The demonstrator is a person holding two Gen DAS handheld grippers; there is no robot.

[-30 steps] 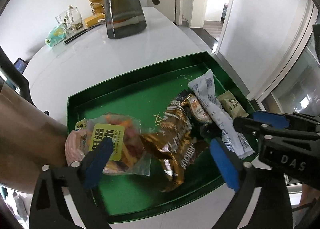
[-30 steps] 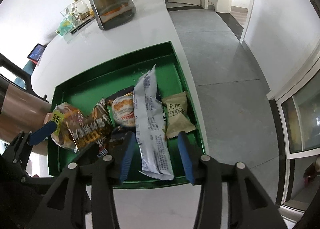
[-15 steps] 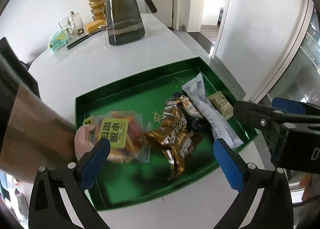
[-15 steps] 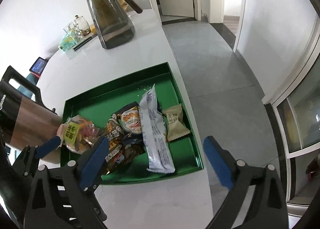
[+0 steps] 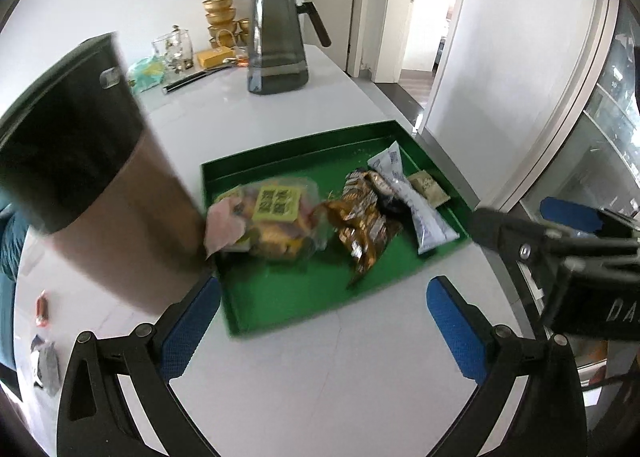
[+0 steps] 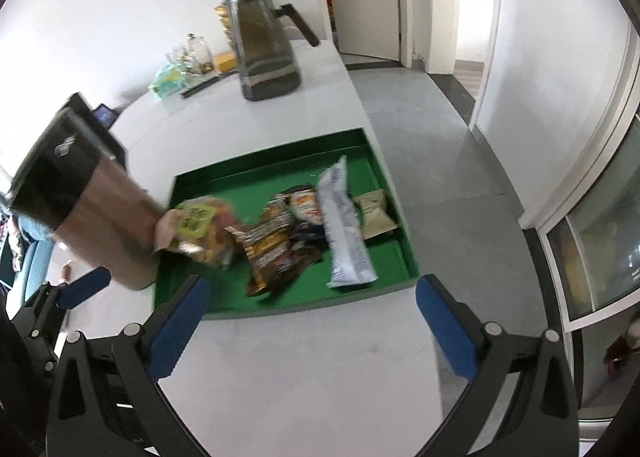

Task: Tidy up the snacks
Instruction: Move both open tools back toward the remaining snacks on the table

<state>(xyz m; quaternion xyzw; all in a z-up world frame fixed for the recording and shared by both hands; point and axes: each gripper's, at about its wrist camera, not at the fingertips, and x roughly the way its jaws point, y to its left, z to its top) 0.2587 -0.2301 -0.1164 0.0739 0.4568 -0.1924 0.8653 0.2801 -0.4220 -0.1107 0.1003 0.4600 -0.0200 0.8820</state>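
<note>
A green tray (image 5: 280, 305) on the white table holds several snacks: a clear bag with a yellow label (image 5: 276, 217), a crumpled brown-gold wrapper (image 5: 360, 225), a long white packet (image 5: 416, 209) and a small tan packet (image 5: 428, 187). My left gripper (image 5: 323, 285) hangs open above the tray's near edge, with nothing between its blue pads. My right gripper (image 6: 314, 283) is also wide open and empty, back from the tray's near rim (image 6: 280, 307). The same white packet (image 6: 344, 225) lies flat in the tray.
A brown tumbler with a black lid (image 5: 100, 185) stands against the tray's left side. A grey pitcher (image 5: 276, 41), a glass jar (image 5: 176, 49) and gold bowls (image 5: 220, 17) stand at the far end. Two small wrapped snacks (image 5: 42, 305) lie at the left. The table's edge drops to the floor (image 6: 440, 137) at the right.
Both grippers have pulled back and up from the tray. The right gripper's jaws went from narrow about the white packet's near end to wide open; the packet stays in the tray.
</note>
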